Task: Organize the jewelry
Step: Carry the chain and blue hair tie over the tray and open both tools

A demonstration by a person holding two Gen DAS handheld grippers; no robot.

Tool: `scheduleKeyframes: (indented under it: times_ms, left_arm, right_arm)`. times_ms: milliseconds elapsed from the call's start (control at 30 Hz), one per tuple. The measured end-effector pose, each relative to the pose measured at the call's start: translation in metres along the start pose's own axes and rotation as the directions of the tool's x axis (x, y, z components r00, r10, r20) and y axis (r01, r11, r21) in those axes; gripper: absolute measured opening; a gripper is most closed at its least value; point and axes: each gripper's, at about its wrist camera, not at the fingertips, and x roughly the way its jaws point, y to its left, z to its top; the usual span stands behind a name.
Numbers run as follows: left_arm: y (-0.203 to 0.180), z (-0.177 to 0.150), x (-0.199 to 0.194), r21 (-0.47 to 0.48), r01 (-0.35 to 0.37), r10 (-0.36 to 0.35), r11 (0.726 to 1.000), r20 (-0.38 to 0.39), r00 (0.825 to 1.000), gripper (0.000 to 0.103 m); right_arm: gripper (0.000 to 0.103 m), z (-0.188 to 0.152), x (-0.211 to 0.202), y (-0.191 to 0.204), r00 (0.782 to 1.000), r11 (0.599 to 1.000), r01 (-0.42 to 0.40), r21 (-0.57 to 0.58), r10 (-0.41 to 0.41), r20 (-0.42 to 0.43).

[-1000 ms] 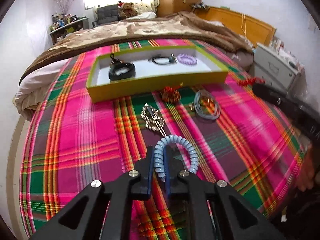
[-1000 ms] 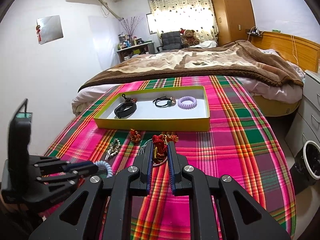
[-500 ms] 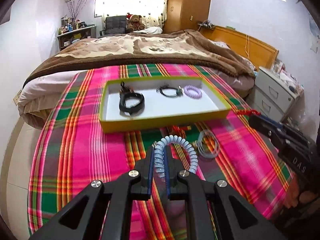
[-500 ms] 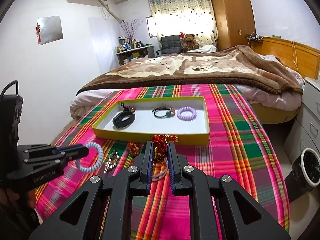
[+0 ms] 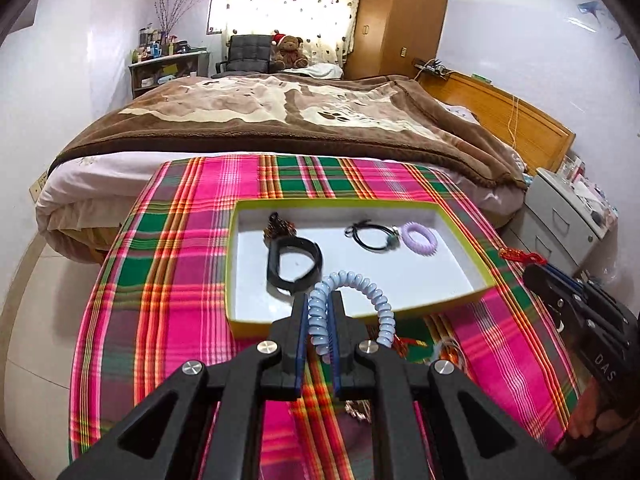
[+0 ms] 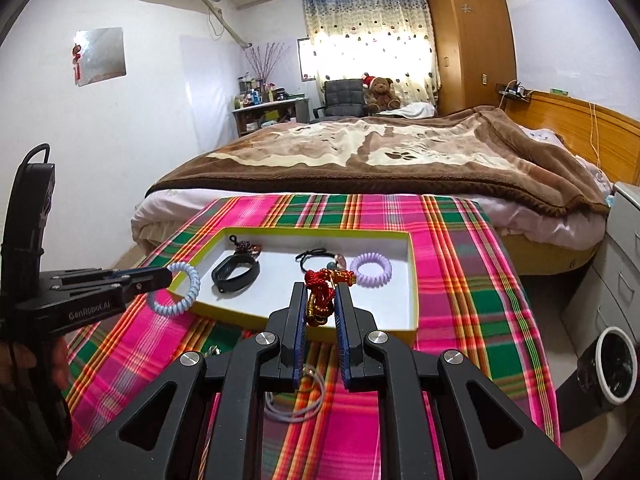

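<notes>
My left gripper (image 5: 319,312) is shut on a pale blue coil hair tie (image 5: 360,284) and holds it over the near edge of the yellow-rimmed white tray (image 5: 356,322). My right gripper (image 6: 321,300) is shut on a red and gold knotted charm (image 6: 322,290), above the tray's (image 6: 414,280) near right part. In the tray lie a black band (image 5: 294,264), a black cord bracelet (image 5: 372,236), a purple coil tie (image 5: 419,239) and a dark beaded piece (image 5: 278,226). The left gripper (image 6: 160,278) with the blue tie (image 6: 176,294) also shows in the right wrist view.
The tray rests on a pink and green plaid cloth (image 5: 168,280). Loose pieces lie on the cloth near me: a pale ring cord (image 6: 296,396) and a red item (image 5: 404,342). A bed with a brown blanket (image 5: 280,120) is beyond. A grey drawer unit (image 5: 568,216) stands at the right.
Both grippers have risen and moved forward toward the tray, each carrying its item. The left gripper went from low over the cloth to above the tray's near edge.
</notes>
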Motion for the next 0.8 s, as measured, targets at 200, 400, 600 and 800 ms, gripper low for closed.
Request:
scheduleKeyframes:
  times_ms: [200,400,600,800]
  left_arm:
    - [0.006,0.014,0.01,-0.017,0.001,-0.001,1.0,0.002,1.0,0.01]
    - [0.006,0.03,0.028,-0.009,0.007,-0.007,1.0,-0.006,1.0,0.01]
    - [0.005,0.048,0.056,-0.011,0.008,-0.008,1.0,-0.028,1.0,0.01]
    - [-0.002,0.057,0.085,-0.001,0.007,-0.007,1.0,-0.074,0.997,0.01]
  right_arm:
    - [0.014,0.007,0.014,-0.002,1.0,1.0,-0.004,-0.003,0.004,-0.017]
    - [0.014,0.015,0.038,-0.005,0.999,0.999,0.008,-0.031,-0.01,-0.053]
    - [0.014,0.013,0.065,-0.015,0.993,0.999,0.028,-0.033,-0.031,-0.112]
    - [0.014,0.01,0.082,-0.021,0.99,0.999,0.036,-0.038,-0.04,-0.135]
